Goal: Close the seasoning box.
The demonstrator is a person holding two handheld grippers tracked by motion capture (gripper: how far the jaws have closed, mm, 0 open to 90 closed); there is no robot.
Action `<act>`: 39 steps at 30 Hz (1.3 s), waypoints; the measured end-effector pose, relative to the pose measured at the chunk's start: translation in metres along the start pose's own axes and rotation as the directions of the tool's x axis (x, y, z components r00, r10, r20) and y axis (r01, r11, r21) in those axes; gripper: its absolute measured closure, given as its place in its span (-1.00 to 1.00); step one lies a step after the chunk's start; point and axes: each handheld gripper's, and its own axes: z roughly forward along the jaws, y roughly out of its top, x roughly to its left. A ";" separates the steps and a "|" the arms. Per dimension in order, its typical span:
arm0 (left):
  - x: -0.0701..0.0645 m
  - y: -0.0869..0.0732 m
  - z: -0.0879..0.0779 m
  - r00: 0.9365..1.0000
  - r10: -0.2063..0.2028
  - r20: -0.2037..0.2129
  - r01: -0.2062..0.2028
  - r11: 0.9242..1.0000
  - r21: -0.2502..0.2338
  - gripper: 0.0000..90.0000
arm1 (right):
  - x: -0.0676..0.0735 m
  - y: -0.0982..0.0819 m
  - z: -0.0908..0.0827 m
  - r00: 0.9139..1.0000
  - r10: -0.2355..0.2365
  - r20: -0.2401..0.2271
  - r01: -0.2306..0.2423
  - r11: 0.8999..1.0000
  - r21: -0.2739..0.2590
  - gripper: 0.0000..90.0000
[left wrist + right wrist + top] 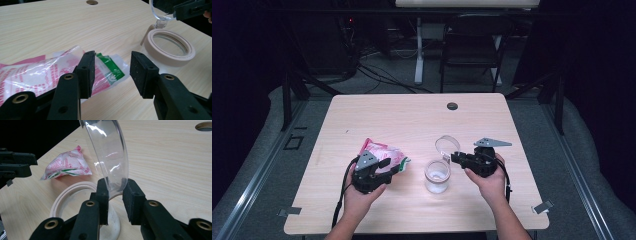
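Left gripper (112, 72) jaws apart, snack packet (37, 72) beside one pad. Right gripper (115, 195) clamps the clear lid (107, 152) upright over the jar (437, 176). Table grommet (452, 106) far behind.

Red print on the snack bag (37, 72) stays too small to read, its left end cut by the frame; the clear lid (107, 152) runs off the top edge, hiding its rim.

A pale wooden table (412, 115) stands on grey floor (552, 125) in a dark room, with a black folding chair (472, 47), a white table leg (418, 50) and loose cables (377, 75) behind.
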 end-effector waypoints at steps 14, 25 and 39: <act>0.011 -0.002 -0.007 0.998 -0.001 -0.055 0.001 1.000 -0.004 0.16 | 0.000 0.004 0.001 1.000 -0.012 0.013 0.012 1.000 -0.010 0.53; 0.023 0.013 -0.005 0.996 0.064 -0.068 -0.062 0.998 0.032 0.08 | 0.013 0.006 -0.014 0.994 -0.071 0.086 0.067 0.997 0.041 0.33; 0.037 -0.003 -0.024 0.998 0.031 -0.054 -0.030 0.999 0.030 0.16 | 0.030 0.008 -0.038 0.984 -0.126 0.126 0.116 0.990 0.081 0.61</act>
